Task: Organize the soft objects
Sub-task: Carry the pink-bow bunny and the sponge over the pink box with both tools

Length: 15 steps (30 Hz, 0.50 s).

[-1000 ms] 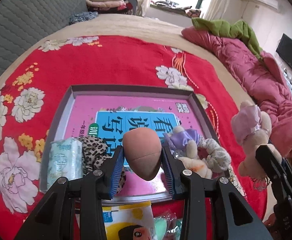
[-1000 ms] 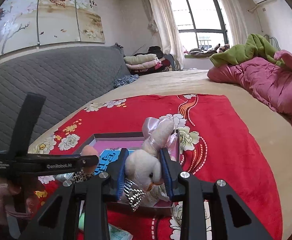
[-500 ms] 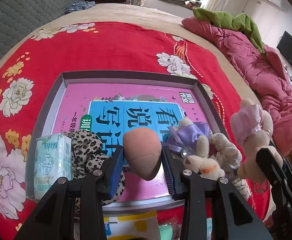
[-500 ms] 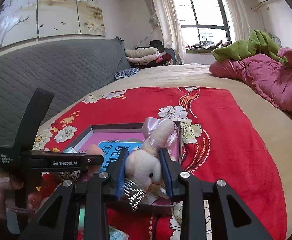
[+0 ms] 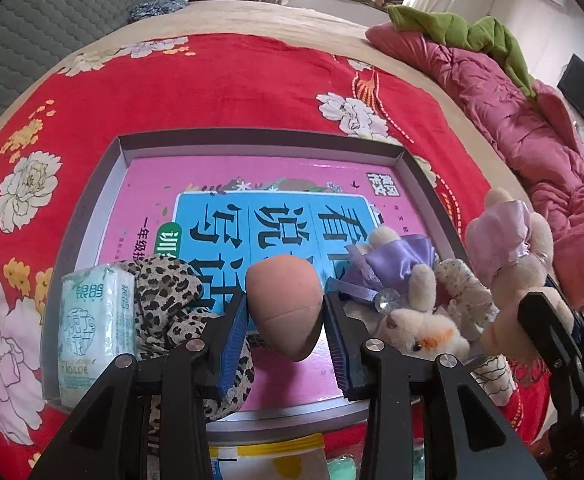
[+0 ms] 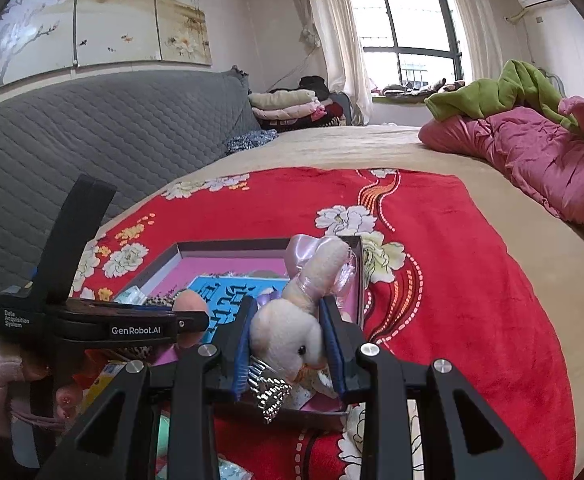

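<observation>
My left gripper is shut on a pink makeup sponge and holds it over the near part of a grey tray. In the tray lie a pink and blue book, a tissue pack, a leopard scrunchie and a plush rabbit with a purple bow. My right gripper is shut on a white plush rabbit with a pink bow, above the tray's near right corner. This rabbit also shows at the right of the left wrist view.
The tray sits on a red flowered blanket on a bed. A pink quilt with a green cloth lies at the right. A grey padded headboard stands at the left. A yellow packet lies below the tray's near edge.
The left gripper with the sponge has moved forward and lower over the tray. The right gripper with the white rabbit has shifted slightly toward the tray's right corner.
</observation>
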Available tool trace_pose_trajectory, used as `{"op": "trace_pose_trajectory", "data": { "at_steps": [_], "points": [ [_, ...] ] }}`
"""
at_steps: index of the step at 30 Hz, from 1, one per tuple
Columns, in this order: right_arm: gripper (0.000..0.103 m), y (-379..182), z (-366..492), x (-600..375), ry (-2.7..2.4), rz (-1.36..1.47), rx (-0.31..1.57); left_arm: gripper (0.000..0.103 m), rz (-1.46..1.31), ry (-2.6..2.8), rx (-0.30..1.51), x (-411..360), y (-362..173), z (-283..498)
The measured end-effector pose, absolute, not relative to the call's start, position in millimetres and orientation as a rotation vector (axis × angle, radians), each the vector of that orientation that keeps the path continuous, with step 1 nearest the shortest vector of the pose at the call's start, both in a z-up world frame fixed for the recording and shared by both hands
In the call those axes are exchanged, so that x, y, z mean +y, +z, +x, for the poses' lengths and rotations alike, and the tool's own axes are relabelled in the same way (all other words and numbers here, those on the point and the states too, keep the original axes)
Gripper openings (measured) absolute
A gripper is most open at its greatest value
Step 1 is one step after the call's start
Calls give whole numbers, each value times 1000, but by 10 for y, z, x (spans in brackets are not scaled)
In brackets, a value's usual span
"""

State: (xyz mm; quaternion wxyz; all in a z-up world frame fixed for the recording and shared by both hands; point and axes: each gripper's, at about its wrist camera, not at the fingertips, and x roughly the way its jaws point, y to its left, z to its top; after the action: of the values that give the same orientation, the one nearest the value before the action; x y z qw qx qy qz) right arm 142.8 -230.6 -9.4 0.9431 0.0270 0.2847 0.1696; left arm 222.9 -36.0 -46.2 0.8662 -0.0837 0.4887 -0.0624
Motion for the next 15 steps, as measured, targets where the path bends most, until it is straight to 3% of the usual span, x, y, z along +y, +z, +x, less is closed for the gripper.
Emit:
{"op": "trace_pose_trajectory", "data": {
  "at_steps": [15],
  "points": [
    [32,-277,1500,-2234,352,30,633,39,-166,-133,1046,-385,-570,2221]
  ]
}}
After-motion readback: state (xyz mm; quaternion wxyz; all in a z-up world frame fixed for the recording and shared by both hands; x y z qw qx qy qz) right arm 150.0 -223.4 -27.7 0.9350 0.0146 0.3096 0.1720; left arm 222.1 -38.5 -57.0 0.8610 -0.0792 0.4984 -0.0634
